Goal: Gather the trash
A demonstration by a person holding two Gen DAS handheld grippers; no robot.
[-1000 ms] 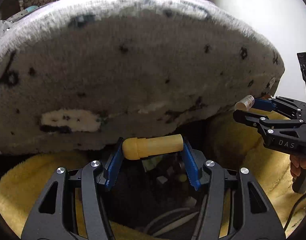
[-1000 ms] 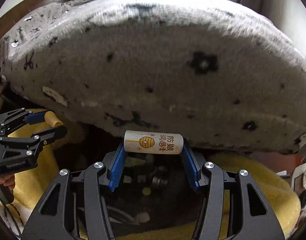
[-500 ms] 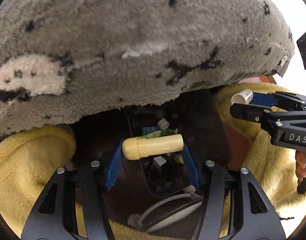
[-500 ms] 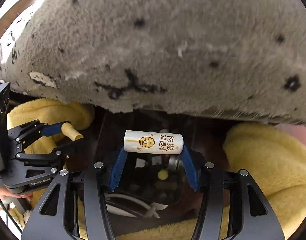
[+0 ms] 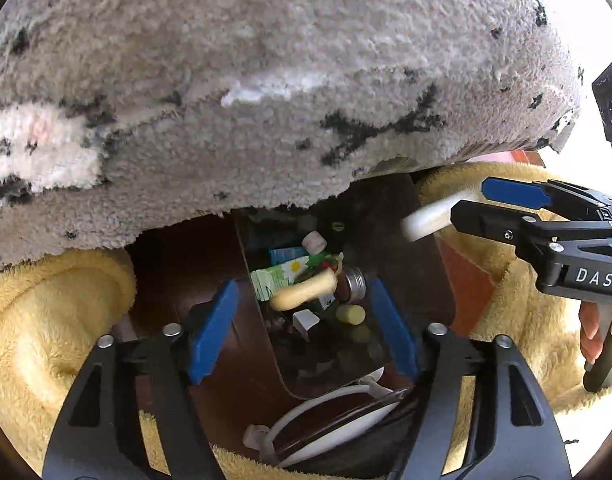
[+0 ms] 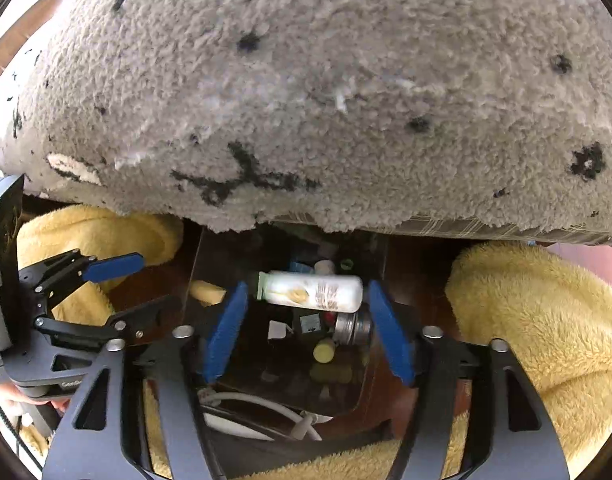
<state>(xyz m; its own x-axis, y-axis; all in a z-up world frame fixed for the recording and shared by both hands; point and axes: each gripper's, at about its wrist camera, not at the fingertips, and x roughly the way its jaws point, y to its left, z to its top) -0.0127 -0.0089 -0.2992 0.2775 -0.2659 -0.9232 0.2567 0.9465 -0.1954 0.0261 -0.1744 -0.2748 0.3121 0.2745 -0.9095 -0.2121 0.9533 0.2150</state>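
Both your grippers have just been opening over the dark bin (image 5: 402, 216): the left gripper (image 5: 304, 328) has let go of its yellow tube (image 5: 304, 290), and the white tube (image 6: 312, 291) sits loose between the right gripper (image 6: 306, 328) fingers. Both tubes are dropping onto the trash already inside, so this pair is nearly done; whether more remains outside, you cannot tell from here.

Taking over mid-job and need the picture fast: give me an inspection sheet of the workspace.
Surface: dark wooden floor.
Job's things: yellow tube and white lip-balm tube, both blurred, free between spread pads over the dark bin.
Clutter: daisy-print packet, metal cap, small bits in bin.
Grippers: left gripper and right gripper open, jaws just opened.
Cables: white cable beside bin.
Surroundings: grey rug, yellow fleece.
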